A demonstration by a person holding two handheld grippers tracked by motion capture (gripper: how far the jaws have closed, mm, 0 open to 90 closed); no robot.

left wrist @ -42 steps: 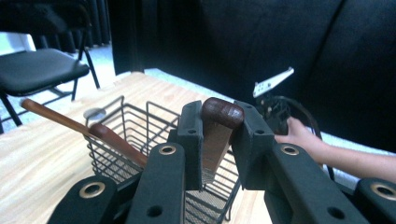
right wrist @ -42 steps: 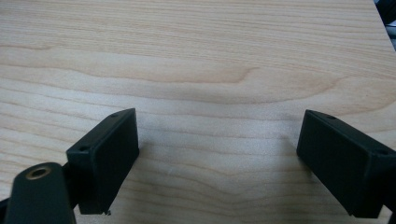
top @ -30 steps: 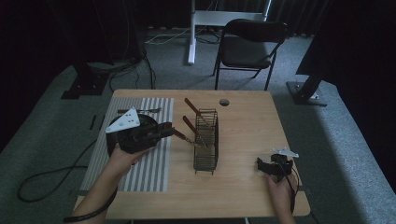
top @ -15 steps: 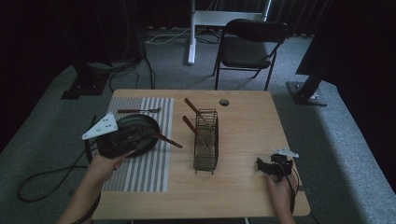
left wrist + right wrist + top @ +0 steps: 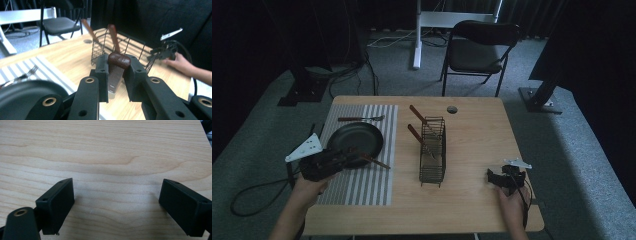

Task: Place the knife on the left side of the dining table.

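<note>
The left claw (image 5: 343,159) sits over the near left part of the bench (image 5: 472,210), at the edge of the striped mat (image 5: 362,185). It is clenched on the brown handle (image 5: 119,60) of a pan (image 5: 355,140). In the left gripper view the handle's rounded end pokes out between the two jaws, with both jaws pressed against its sides. The pan is dark and round, and in the high view its body lies over the mat, just past the claw. Whether it rests on the mat or is held a little above it, I cannot tell.

A fork (image 5: 360,118) lies on the far end of the mat, beyond the pan and apart from it. A black wire rack (image 5: 432,150) stands near the middle of the bench, right of the mat. Two brown-handled utensils (image 5: 418,114) lean out of its far end, tilted toward the left. What their lower ends are is hidden by the wire. A small round disc (image 5: 452,109) lies on the bench beyond the rack.

The right claw (image 5: 494,178) is at the near right part of the bench, well apart from the rack, held by a hand (image 5: 512,205). It is released: in the right gripper view its jaws stand wide apart with bare wood between them.

A folding chair (image 5: 477,47) stands on the carpet beyond the bench.
</note>
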